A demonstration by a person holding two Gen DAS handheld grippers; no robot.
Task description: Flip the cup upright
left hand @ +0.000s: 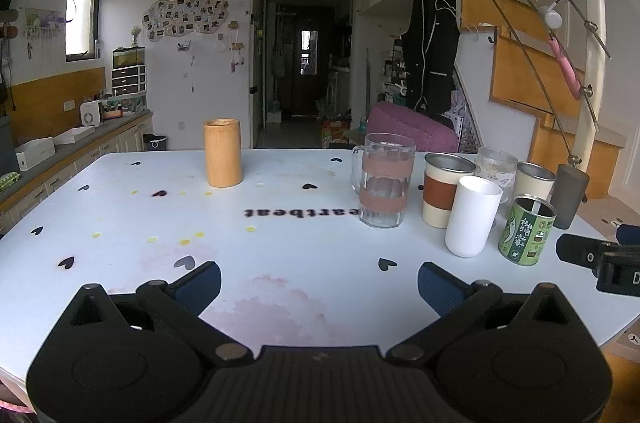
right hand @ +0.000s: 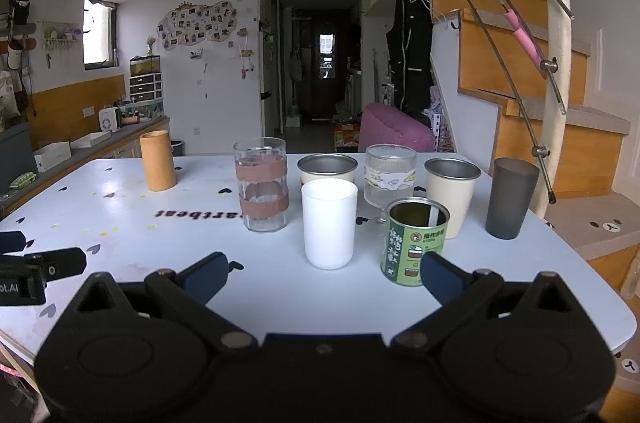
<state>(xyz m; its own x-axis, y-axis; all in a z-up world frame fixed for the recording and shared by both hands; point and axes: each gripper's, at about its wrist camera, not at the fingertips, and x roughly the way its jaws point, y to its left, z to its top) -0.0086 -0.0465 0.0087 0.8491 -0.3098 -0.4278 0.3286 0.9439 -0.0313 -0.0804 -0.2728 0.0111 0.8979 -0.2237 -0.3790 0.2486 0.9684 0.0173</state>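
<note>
**Both claws spread above the surface, cups standing in a group**

The left claw [left hand: 319, 283] hangs low over the white surface [left hand: 280, 247], its two blue pads wide apart and nothing between them. The right claw [right hand: 325, 275] is also spread and holds nothing; its right pad is just in front of the green tin [right hand: 414, 243], but whether they touch I cannot tell.

The wooden cup [left hand: 223, 153] stands alone on the far left part of the surface, well apart from the others, and seems to have its closed end on top. The dark grey cup [right hand: 511, 198] at the right edge also shows a closed top.

Between them stand the glass mug [left hand: 382, 181] with brown bands, the white cup [right hand: 329, 224], two metal cups with open mouths up [right hand: 327, 169] [right hand: 452, 193], and a clear stemmed glass [right hand: 390, 179]. The green tin is open on top, near the white cup.
</note>
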